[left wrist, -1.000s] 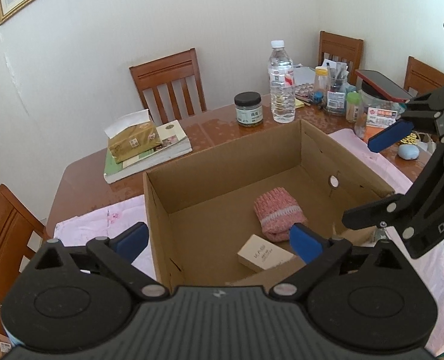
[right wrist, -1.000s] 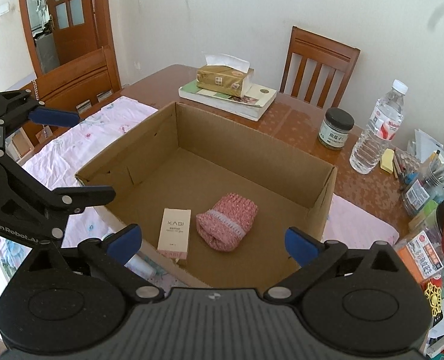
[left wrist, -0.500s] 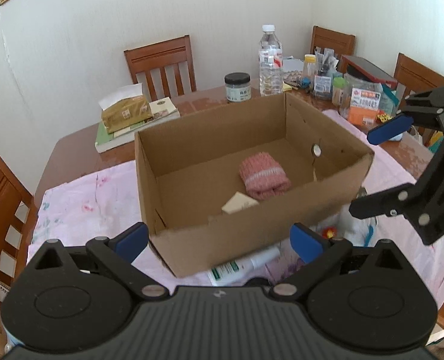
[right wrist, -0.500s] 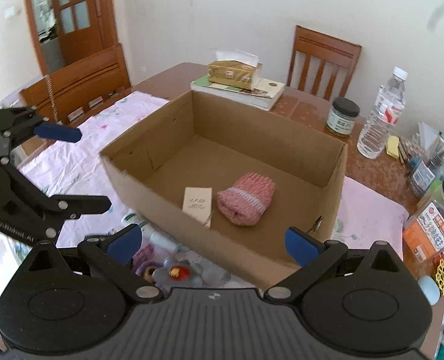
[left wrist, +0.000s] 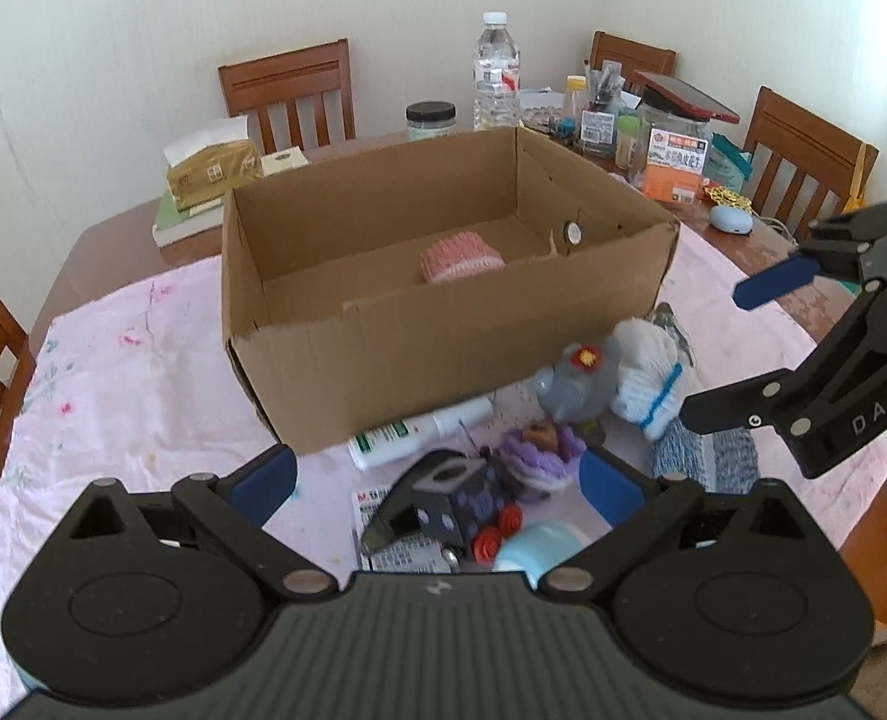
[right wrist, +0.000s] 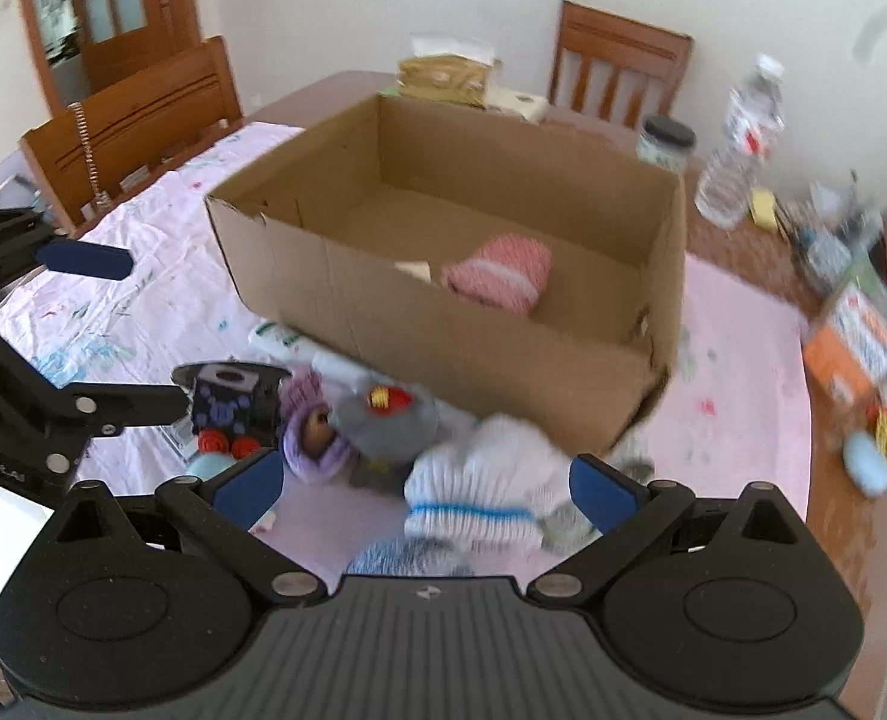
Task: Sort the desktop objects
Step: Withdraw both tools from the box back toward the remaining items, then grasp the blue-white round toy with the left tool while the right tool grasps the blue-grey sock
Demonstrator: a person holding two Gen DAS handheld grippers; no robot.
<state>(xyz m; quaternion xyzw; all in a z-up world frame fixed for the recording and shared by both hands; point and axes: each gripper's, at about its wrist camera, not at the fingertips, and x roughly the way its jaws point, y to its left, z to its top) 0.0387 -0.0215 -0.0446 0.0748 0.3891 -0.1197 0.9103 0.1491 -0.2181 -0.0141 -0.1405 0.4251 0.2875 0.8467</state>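
An open cardboard box [left wrist: 443,354] [right wrist: 491,354] stands on the pink cloth and holds a pink knitted roll [left wrist: 460,257] [right wrist: 500,276] and a small beige carton [right wrist: 414,269]. In front of the box lies a pile: a white tube [left wrist: 419,432], a grey soft toy [left wrist: 575,384] [right wrist: 383,420], a white sock bundle with a blue stripe [left wrist: 647,384] [right wrist: 479,492], a purple knit piece [left wrist: 539,459] [right wrist: 311,438] and a dark toy with red wheels [left wrist: 449,510] [right wrist: 230,408]. My left gripper [left wrist: 437,480] hovers open above the pile. My right gripper [right wrist: 425,483] is open over the white socks.
Behind the box are a tissue pack on books [left wrist: 209,174], a dark-lidded jar [left wrist: 431,119], a water bottle [left wrist: 496,81] and a cluttered corner with an orange packet [left wrist: 677,168]. Wooden chairs [left wrist: 290,90] surround the table. Bare pink cloth [left wrist: 131,372] lies to the left.
Both grippers have pulled back from over the box toward the near table edge. The pile of small objects in front of the box has come into view. Both stay open and hold nothing.
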